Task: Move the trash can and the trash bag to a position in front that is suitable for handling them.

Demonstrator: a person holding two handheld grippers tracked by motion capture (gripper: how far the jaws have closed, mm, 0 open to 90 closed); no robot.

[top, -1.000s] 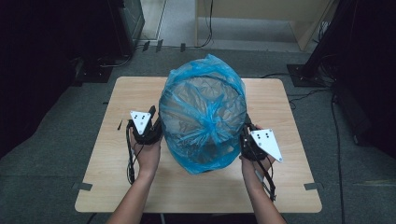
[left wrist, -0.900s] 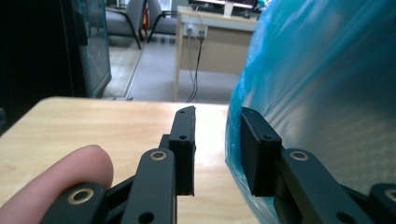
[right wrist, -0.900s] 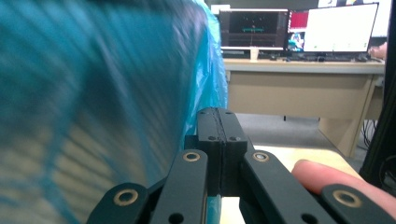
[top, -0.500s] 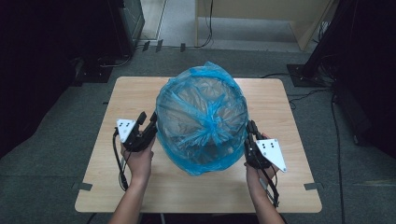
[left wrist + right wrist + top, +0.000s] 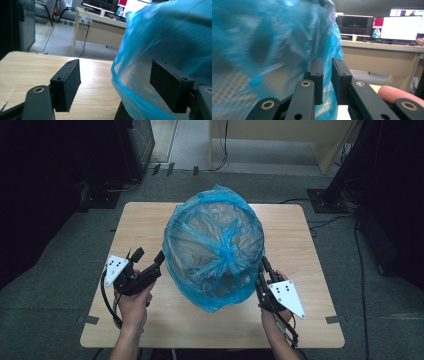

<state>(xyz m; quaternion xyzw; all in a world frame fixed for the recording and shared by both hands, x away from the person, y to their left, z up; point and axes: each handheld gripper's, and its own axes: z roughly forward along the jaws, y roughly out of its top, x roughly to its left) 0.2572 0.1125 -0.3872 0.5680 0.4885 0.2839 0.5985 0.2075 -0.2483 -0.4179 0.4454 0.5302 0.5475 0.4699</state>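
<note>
A big blue plastic bag (image 5: 215, 250) bulges over a dark ribbed bin (image 5: 122, 113) in the middle of the wooden table (image 5: 140, 225). My left gripper (image 5: 149, 256) sits at the bag's left side with its jaws wide apart. In the left gripper view the bag (image 5: 162, 37) billows past the right jaw, and the left gripper (image 5: 115, 77) holds nothing. My right gripper (image 5: 263, 263) is against the bag's right lower side. In the right gripper view the right gripper (image 5: 327, 75) has its jaws almost together, with a fold of the bag's film (image 5: 262, 37) pinched between them.
Bare tabletop lies to the left of the bag (image 5: 30, 67) and along the front edge (image 5: 210, 330). A desk with monitors (image 5: 387, 27) stands beyond the table. Cables (image 5: 330, 222) run over the grey floor, with dark racks at both sides.
My left gripper has pulled back from the bag toward the left front and opened. The right gripper has slid slightly toward the person, staying at the bag.
</note>
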